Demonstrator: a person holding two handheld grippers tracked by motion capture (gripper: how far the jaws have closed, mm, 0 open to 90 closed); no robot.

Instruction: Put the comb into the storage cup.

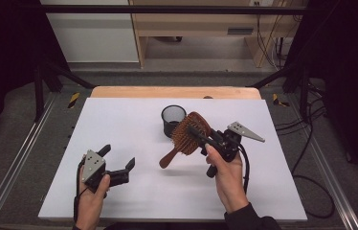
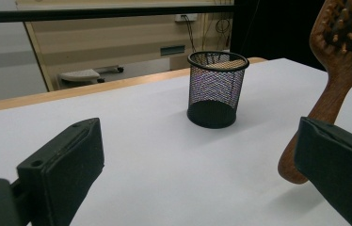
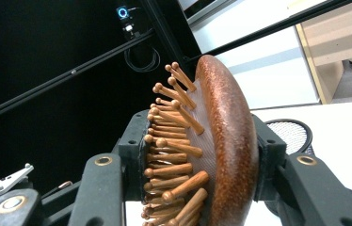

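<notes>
Right gripper (image 1: 201, 140) is clamped on the head of the brown wooden paddle hairbrush with wooden pins (image 1: 186, 136), jaws pressing front and back of the head, clear in the right gripper view where the hairbrush (image 3: 221, 155) sits squeezed between both black jaws. Brush is lifted off the white table sheet (image 1: 134, 120), handle hanging down toward 7 o'clock, head up toward 1 o'clock, casting a shadow below. Black wire-mesh round pen cup (image 1: 173, 120) stands upright just at 11 o'clock of the brush head, near but apart from it as far as the high view tells; in the left gripper view the pen cup (image 2: 216, 89) looks empty. Left gripper (image 1: 118, 165) is released, jaws spread wide with nothing between them, resting low at 9 o'clock of the brush handle, well apart from it; the left gripper view has the hairbrush handle (image 2: 324, 113) behind its right-side jaw, not touched. Step in hand, judged: brush carried by the right hand alone, left hand just freed, heading for the cup. Next move likely calls for swinging the handle to point straight down, centring it over the cup rim, then lowering and letting go. Risk: handle clips the rim and tips the light cup; the left gripper could steady it.
</notes>
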